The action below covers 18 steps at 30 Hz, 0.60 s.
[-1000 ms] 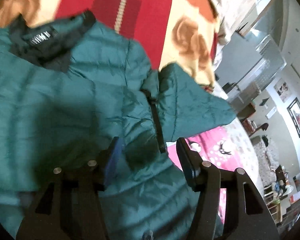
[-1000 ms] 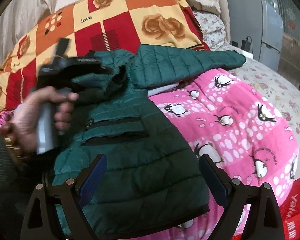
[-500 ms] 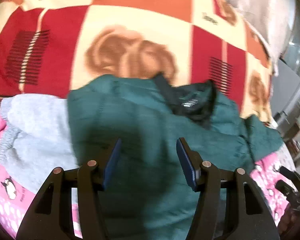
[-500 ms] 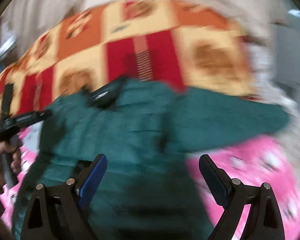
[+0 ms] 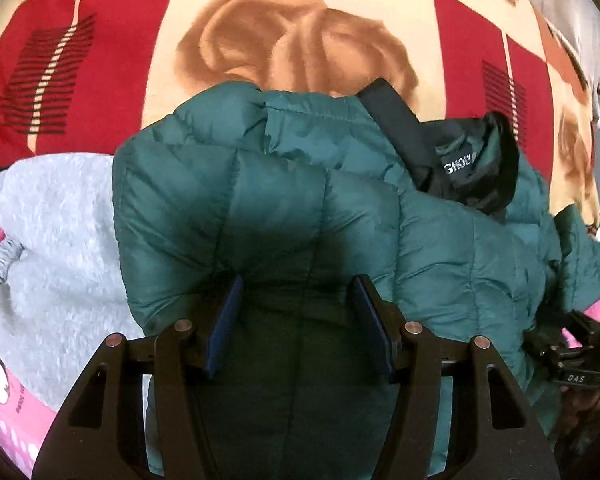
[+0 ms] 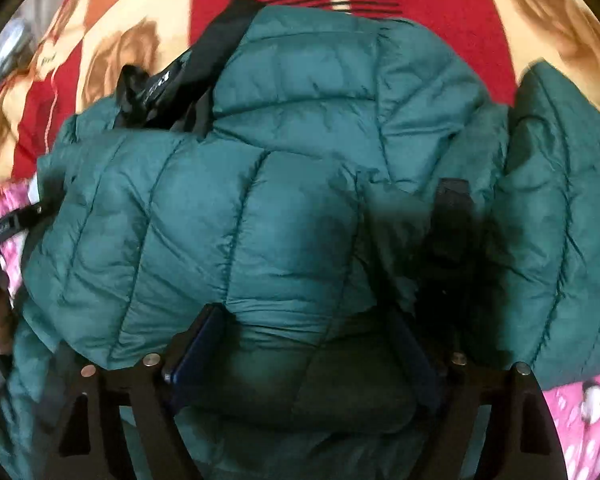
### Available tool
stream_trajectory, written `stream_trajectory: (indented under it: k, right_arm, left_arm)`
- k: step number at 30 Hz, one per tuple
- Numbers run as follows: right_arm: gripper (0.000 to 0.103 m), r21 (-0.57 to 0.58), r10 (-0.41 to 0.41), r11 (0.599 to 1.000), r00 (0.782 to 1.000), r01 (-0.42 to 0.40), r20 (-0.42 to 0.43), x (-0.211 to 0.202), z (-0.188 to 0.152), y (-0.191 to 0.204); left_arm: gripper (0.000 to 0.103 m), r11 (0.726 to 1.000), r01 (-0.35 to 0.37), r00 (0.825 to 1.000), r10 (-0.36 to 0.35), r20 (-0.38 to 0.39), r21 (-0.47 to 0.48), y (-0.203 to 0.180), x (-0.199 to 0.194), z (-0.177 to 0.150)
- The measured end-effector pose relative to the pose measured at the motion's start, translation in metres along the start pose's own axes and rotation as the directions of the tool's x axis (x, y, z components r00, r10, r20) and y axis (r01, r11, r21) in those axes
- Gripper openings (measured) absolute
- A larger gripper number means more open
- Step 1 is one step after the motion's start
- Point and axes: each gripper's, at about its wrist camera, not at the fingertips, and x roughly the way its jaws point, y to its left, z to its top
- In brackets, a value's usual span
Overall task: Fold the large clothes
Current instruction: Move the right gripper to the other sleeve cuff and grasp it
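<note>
Green puffer jacket (image 5: 284,208) fills centre frame in both views, lying on the bed over a patterned blanket (image 5: 292,52), black collar (image 5: 472,160) upper right in the left view. Grey garment (image 5: 60,240) at left edge. Left tool (image 5: 298,324) half open over the shoulder quilting, nothing pinched. Right tool (image 6: 300,356) wide, jaws closing, padding bulging between them, not yet gripped. Step looks like grabbing the shoulders. Next: pinch both sides evenly, then fold over.
</note>
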Motion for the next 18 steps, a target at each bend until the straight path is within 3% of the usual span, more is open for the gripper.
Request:
stream_trajectory:
  k: [4, 6, 9, 10, 11, 13, 15, 18]
  right_arm:
    - [0.088, -0.009, 0.0, 1.0, 1.0, 0.0, -0.013, -0.007, 0.0, 0.005]
    - [0.083, 0.004, -0.01, 1.0, 1.0, 0.01, -0.024, -0.027, 0.003, 0.006]
    - [0.083, 0.047, -0.029, 0.999, 0.995, 0.024, 0.1, -0.085, 0.0, -0.01]
    - [0.084, 0.057, -0.056, 0.997, 0.99, 0.049, 0.126, -0.102, -0.004, -0.021]
    - [0.084, 0.071, -0.105, 0.993, 0.984, 0.095, 0.141, -0.119, -0.01, -0.039]
    - [0.084, 0.12, -0.214, 0.973, 0.965, 0.196, 0.152, -0.148, -0.022, -0.086]
    - [0.084, 0.243, -0.314, 0.931, 0.938, 0.272, 0.151, -0.179, -0.039, -0.152]
    - [0.084, 0.43, -0.365, 0.859, 0.921, 0.278, 0.133, -0.212, -0.06, -0.243]
  left_arm:
    - [0.057, 1.0, -0.012, 1.0, 0.012, -0.002, -0.023, 0.005, -0.028, 0.001]
    - [0.057, 0.999, 0.009, 0.999, -0.007, 0.036, -0.046, 0.011, -0.059, -0.001]
    - [0.06, 1.0, -0.015, 0.993, 0.018, 0.118, -0.026, 0.027, -0.108, -0.017]
    - [0.067, 0.999, -0.048, 0.989, 0.048, 0.139, -0.008, 0.035, -0.12, -0.026]
    - [0.072, 0.996, -0.087, 0.984, 0.084, 0.157, 0.01, 0.043, -0.132, -0.036]
    - [0.073, 0.987, -0.16, 0.974, 0.153, 0.169, 0.027, 0.063, -0.147, -0.059]
    - [0.073, 0.977, -0.215, 0.965, 0.211, 0.153, 0.006, 0.087, -0.155, -0.085]
    - [0.073, 0.958, -0.279, 0.954, 0.284, 0.098, -0.063, 0.119, -0.154, -0.12]
